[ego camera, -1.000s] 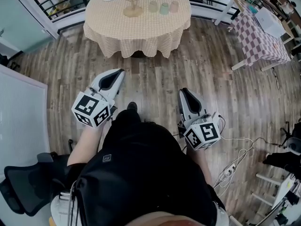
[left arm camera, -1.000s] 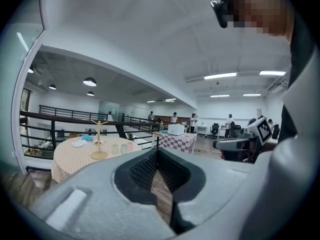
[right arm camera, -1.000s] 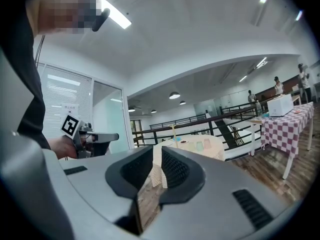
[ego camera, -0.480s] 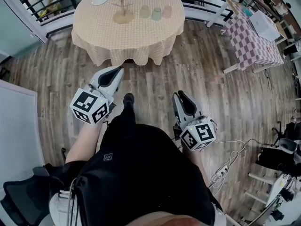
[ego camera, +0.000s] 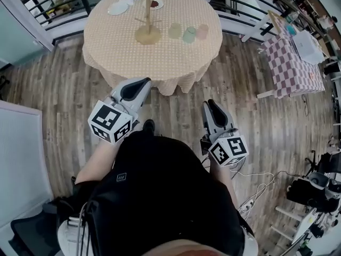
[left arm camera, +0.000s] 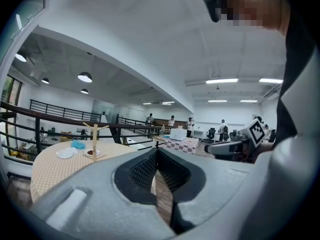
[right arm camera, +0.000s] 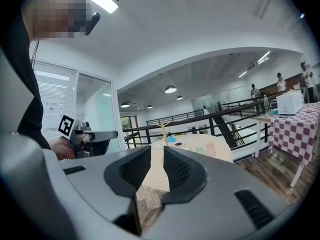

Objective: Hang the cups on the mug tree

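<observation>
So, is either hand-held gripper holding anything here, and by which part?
Nothing is held. The left hand-held gripper is shut on nothing; the right hand-held gripper is slightly open and empty.

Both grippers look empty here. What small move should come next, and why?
Probably step up to the round table: the three cups stand beside the mug tree, none hung, and look well out of reach. The right gripper, jaws slightly apart, holds nothing; the left gripper is shut and empty.

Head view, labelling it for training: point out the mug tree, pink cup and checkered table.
mug tree point(ego camera: 148, 16), head view, its post
pink cup point(ego camera: 202, 31), head view, its side
checkered table point(ego camera: 290, 63), head view, cloth top
</observation>
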{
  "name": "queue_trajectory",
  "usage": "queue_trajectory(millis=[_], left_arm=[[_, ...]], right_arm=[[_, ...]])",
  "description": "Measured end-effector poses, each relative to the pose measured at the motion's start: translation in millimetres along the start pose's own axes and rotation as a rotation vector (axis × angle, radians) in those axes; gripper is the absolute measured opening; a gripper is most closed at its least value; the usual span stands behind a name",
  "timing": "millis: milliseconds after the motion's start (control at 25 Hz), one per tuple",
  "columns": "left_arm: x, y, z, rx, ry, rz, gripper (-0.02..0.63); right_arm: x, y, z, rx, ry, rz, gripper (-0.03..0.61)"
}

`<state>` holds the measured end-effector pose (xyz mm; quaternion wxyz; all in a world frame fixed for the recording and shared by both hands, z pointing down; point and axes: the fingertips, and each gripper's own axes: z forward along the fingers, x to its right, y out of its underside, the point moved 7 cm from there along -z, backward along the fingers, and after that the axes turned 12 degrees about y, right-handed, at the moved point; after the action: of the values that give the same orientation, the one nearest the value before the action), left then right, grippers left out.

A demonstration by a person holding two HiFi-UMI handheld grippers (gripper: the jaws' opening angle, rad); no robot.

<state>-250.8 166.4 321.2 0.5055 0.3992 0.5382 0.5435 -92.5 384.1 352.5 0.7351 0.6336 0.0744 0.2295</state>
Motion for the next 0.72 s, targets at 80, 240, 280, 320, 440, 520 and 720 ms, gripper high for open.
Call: queue_trajectory(millis=[80,240,280,320,440,520,720], left_arm=[[-24.9,-2.0,2.3,-0.008,0.007,0.002,0.006],[-65.6,-0.7,3.8,-0.03,0.024,-0.006,0.006],[-74.3,0.0,5.1,-0.036,0.027,-0.009,0.006],[-82.5,0.5,7.2,-0.04,0.029,-0.014,0.006],[-102.3,2.0,15.4,-0.045,0.036,-0.033,0.006],[-112.6,3.8,24.0,-0.051,0.038,-0.046,0.006],[-128.8,6.7,62.3,-0.062,0.025,-0.063,0.006]], right_arm=[[-4.9,-7.6,30.9,0.0,-0.004,-0.005,0.087],[-16.0,-16.5,80.2,-0.013,-0.015,-0.022,0.091],[-17.4,-17.4,90.3,-0.021,-0.016,-0.023,0.092],[-18.0,-18.4,99.4,-0.028,-0.017,-0.023,0.092],[-17.1,-20.3,121.0,-0.047,-0.016,-0.023,0.095],[-11.6,-20.8,133.9,-0.059,-0.015,-0.019,0.098],[25.6,-22.1,169.5,-0.084,-0.031,-0.003,0.101]])
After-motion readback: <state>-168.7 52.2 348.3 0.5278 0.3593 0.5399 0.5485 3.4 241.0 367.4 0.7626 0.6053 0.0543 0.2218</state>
